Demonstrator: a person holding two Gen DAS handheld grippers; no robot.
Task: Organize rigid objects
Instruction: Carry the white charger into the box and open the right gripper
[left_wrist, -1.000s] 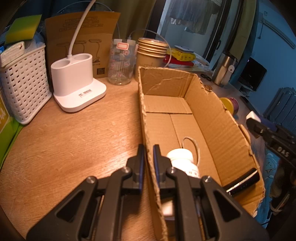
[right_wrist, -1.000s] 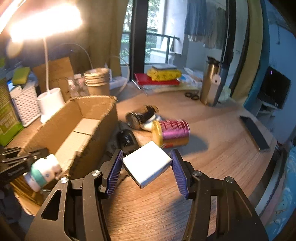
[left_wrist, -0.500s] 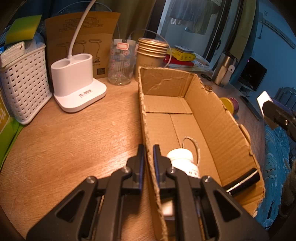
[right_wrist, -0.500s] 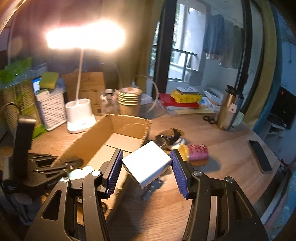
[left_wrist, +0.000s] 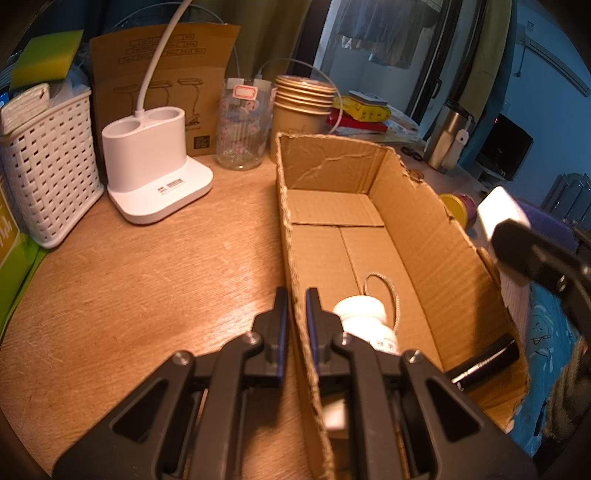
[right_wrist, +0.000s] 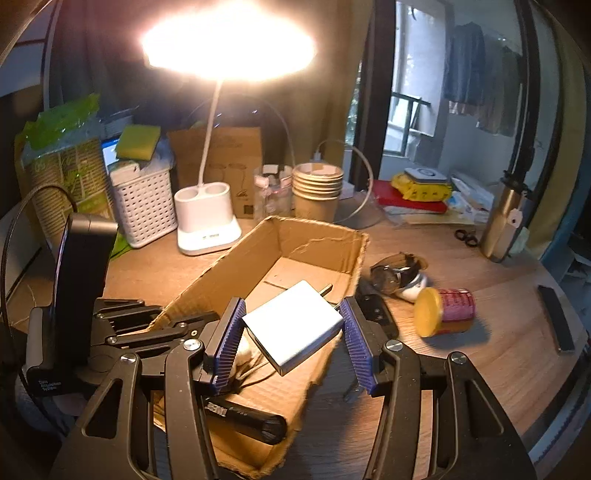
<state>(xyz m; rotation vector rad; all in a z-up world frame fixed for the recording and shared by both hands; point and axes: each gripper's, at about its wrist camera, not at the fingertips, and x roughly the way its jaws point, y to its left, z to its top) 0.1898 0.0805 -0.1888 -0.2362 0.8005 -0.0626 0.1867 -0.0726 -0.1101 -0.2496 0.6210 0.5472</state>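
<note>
An open cardboard box lies on the wooden desk. My left gripper is shut on the box's left wall near its front end. Inside the box lie a white bottle, a grey cord loop and a black flashlight. My right gripper is shut on a white rectangular block and holds it above the box's near end; the block also shows at the right of the left wrist view.
On the desk right of the box lie a purple can with a yellow lid, a wristwatch, a black remote and a phone. Behind stand a lamp base, white basket, glass jar, paper cups and steel flask.
My right gripper has carried the white block leftward and over the box, rising on the way. My left gripper and the box have stayed still.
</note>
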